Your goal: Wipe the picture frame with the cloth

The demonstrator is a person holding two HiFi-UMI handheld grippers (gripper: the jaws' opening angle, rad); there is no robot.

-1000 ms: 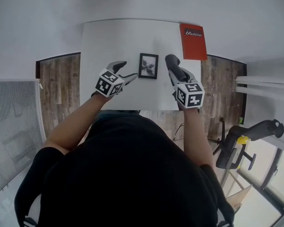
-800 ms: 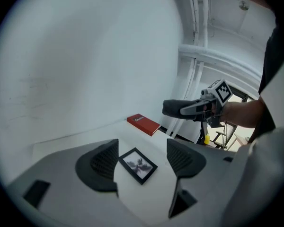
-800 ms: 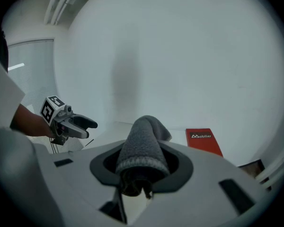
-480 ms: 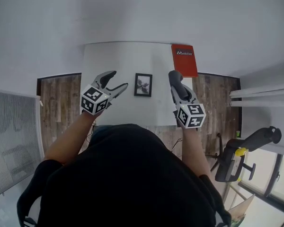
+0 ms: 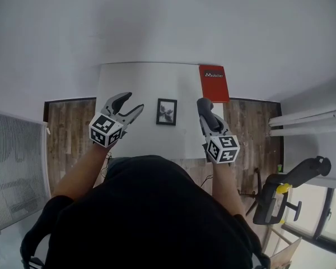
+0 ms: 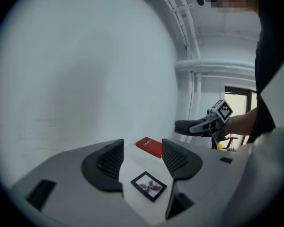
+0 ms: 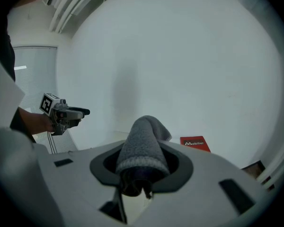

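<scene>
I judged the site to be an office-type workroom. A bare white table [image 5: 140,83] stood against a plain white wall [image 5: 168,21] at 12 o'clock, on a wood-plank floor [image 5: 67,122]. A black office chair [image 5: 308,167] stood at 4 o'clock and a white slatted panel [image 5: 14,167] at 8 o'clock. A red printed booklet [image 5: 214,83] lay on the table at 1 o'clock. Exposed white pipes [image 6: 213,66] ran along the walls.

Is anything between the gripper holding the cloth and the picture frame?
Nothing visible. Only table surface lies between the right gripper, shut on the cloth, and the picture frame; the red booklet sits farther back.
</scene>
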